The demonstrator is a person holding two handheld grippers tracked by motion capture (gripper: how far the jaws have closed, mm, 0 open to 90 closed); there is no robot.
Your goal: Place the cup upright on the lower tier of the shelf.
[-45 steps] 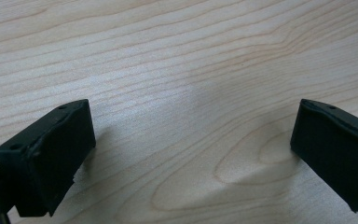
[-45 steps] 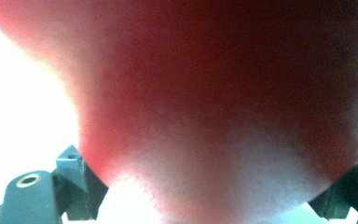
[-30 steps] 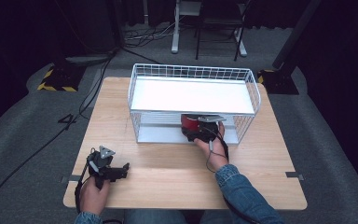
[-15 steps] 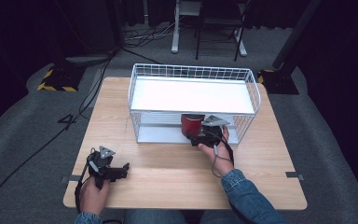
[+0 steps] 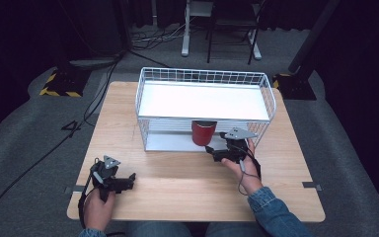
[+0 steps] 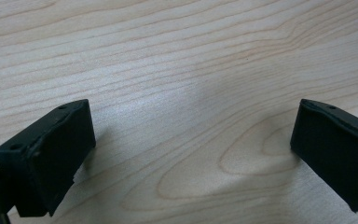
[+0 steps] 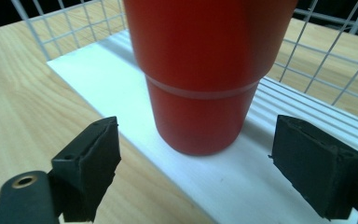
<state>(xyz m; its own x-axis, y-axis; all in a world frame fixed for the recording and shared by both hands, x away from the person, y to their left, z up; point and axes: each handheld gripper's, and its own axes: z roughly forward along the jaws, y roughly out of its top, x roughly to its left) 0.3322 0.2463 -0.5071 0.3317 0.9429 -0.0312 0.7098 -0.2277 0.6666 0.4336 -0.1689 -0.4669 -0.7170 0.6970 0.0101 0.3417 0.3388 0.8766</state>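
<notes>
On the rack's (image 5: 148,106) lower shelf, about 1 o'clock from table centre, the red cup (image 5: 203,132) stands upright. Placing looks done: right gripper (image 5: 216,151) wide open, backing off next; left gripper (image 5: 128,180) also open at 7 o'clock.

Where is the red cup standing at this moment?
In the high view the red cup stands upright on the lower shelf of the white wire rack, near its front edge, just ahead of the open right gripper.

A wooden table (image 5: 177,182) is seen carrying a white wire rack (image 5: 148,106) toward its far edge. On the rack's lower white shelf (image 5: 168,143), near the front edge, a red cup (image 5: 203,132) is stood upright.
</notes>
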